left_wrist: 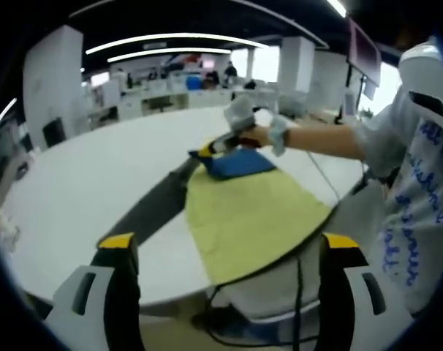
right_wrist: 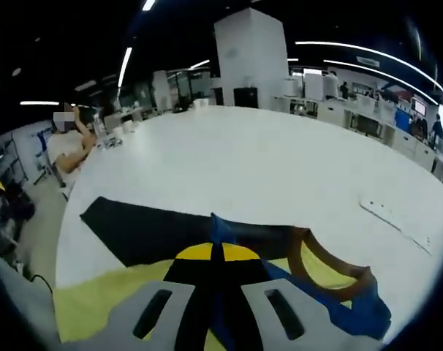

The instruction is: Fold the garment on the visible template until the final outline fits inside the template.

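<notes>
Left gripper (left_wrist: 225, 252) is held off the table's near edge with its jaws spread apart, nothing between them. Right gripper (right_wrist: 216, 252) is clamped on the blue garment (left_wrist: 236, 162) — its jaws are closed on a raised fold. The garment is located at the far end of the yellow template (left_wrist: 247, 212), on the white table (left_wrist: 82, 183), beside a black sheet (left_wrist: 156, 205).

A large white table (left_wrist: 82, 175) with a rounded edge carries the work. Directly on it lie a yellow-green cloth (left_wrist: 247, 212), overhanging the near edge, and a black template sheet (right_wrist: 145, 230) beside it. A white strip (right_wrist: 397, 223) lies well apart.
</notes>
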